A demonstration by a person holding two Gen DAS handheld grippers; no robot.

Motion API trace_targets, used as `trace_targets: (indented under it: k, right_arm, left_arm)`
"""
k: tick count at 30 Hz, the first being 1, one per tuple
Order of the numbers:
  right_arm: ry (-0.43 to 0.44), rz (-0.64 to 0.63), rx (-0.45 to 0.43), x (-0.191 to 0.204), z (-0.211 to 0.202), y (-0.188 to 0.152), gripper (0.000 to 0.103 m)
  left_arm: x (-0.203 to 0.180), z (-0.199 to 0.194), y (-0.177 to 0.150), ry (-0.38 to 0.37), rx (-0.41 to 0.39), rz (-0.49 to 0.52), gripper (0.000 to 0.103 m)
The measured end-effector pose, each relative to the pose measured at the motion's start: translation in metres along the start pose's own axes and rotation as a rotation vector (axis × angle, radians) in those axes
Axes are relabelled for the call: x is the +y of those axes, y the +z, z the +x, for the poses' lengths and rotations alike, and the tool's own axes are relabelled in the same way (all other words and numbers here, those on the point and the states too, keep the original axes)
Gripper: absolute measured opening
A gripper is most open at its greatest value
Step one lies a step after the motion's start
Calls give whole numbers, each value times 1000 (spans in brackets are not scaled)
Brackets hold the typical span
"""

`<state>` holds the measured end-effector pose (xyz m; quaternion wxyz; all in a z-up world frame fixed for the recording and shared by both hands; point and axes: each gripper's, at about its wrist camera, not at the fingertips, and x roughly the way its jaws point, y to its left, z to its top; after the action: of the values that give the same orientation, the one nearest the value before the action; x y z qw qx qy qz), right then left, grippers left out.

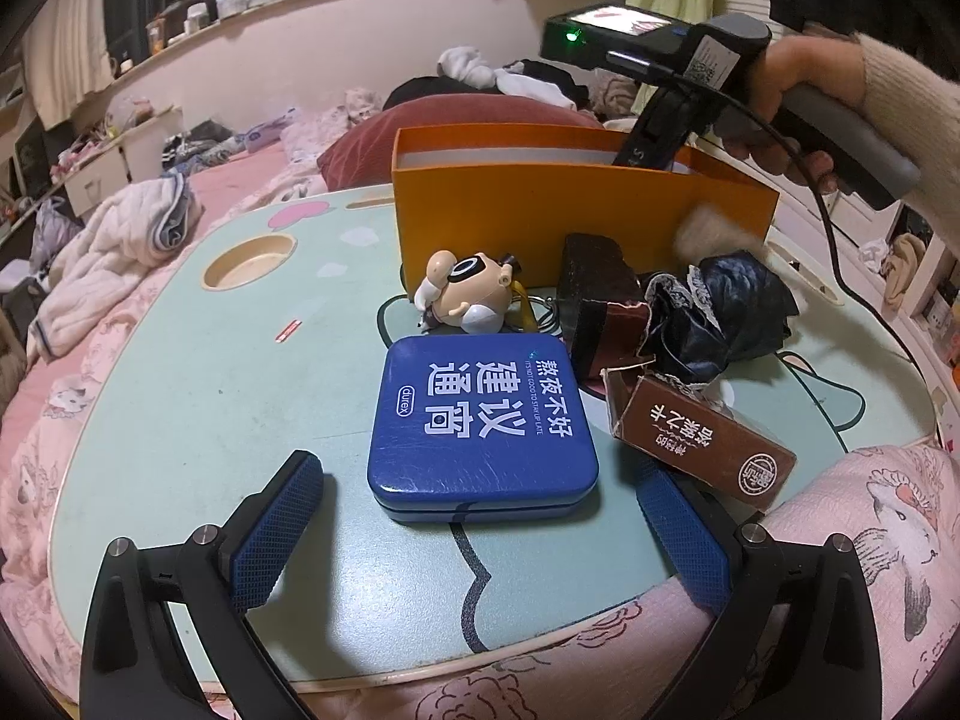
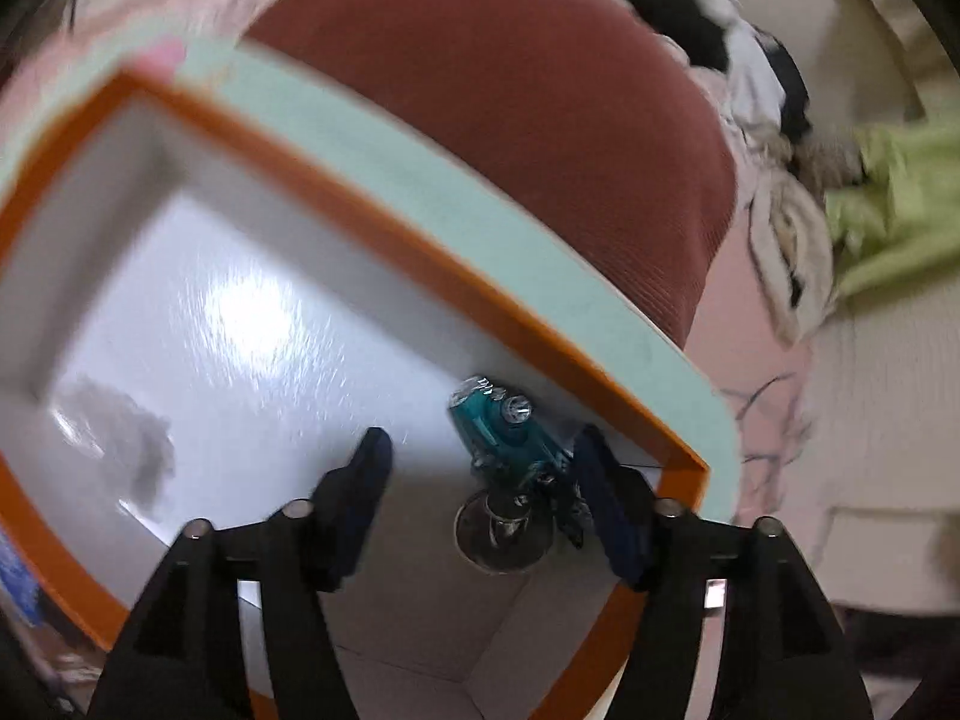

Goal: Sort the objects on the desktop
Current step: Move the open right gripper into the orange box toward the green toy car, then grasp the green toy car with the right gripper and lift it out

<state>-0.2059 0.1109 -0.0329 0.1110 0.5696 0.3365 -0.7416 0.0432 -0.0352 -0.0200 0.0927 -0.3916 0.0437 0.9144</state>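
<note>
Blue tin (image 1: 483,429) lies flat on the table (image 1: 198,396), directly ahead of your left gripper (image 1: 480,525), centred between its wide-open, empty jaws, near edge square to them. Left is nearer; you likely close on its sides. Your right gripper (image 2: 480,501) hangs open inside the orange box (image 2: 384,222), a teal trinket (image 2: 504,429) loose between its fingers.

Blue tin (image 1: 483,427): "durex", "熬夜不好 建议通宵", "IT'S NOT GOOD TO STAY UP LATE".
</note>
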Motion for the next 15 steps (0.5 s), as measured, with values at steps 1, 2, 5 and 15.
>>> trace_targets:
  k: [1,2,5,15]
  right_arm:
    - [-4,-9,7,2,-3,1,57]
    - [2,-13,12,3,-5,1,53]
    - [277,70,-28,-12,-27,2,36]
    - [236,-8,-111,-5,-47,-10,43]
  left_arm:
    - [0,0,0,-1,0,-1,103]
    - [0,0,0,-1,-1,0,103]
    - [-1,1,1,0,0,-2,103]
    - [-2,2,3,-1,-1,-3,103]
